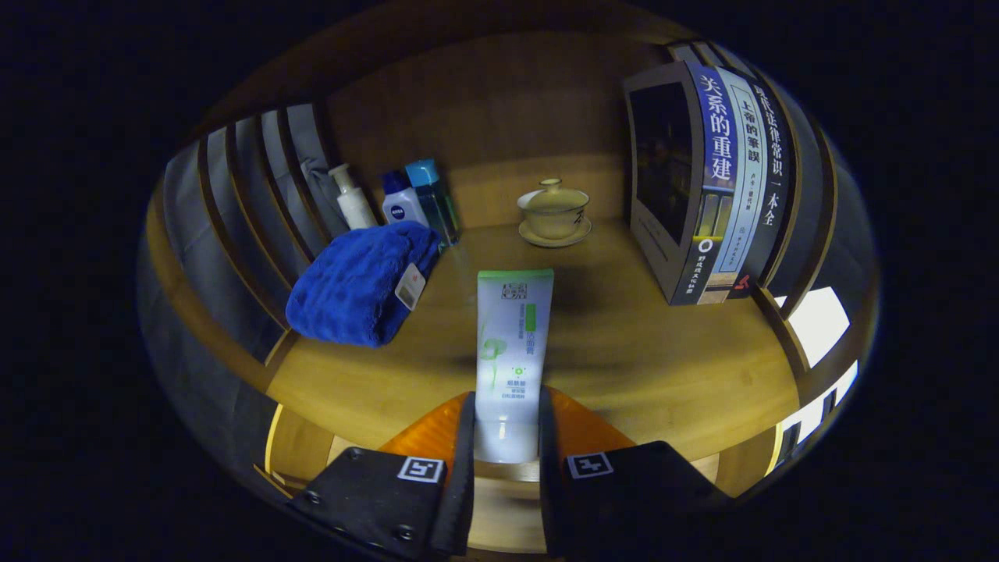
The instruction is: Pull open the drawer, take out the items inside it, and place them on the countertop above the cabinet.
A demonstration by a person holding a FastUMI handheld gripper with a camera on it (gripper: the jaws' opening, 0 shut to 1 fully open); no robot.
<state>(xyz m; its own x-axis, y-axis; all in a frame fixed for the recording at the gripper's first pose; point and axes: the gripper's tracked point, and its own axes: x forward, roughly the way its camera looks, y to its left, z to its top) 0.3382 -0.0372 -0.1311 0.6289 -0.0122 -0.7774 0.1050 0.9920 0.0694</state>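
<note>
- White-and-green cream tube [513, 343]: held between the tongs [506, 437], cap end in the grip, flat crimped end pointing ahead over the desk [663, 367].
- Tongs closed on the tube; both fingers press its sides near the cap.
- Whether the tube touches the wooden desk or sits just above it: can't tell.
- Left of the tube: folded blue towel [359, 285] with a tag, lying on the desk.
- Behind the towel, by the slatted side: white pump bottle [351, 199], blue-capped lotion bottle [403, 201], teal bottle [433, 199], close together.
- Beyond the tube, near the back wall: lidded tea bowl on a saucer [555, 212].
- Right: row of upright books [714, 187], spines facing the tongs.
</note>
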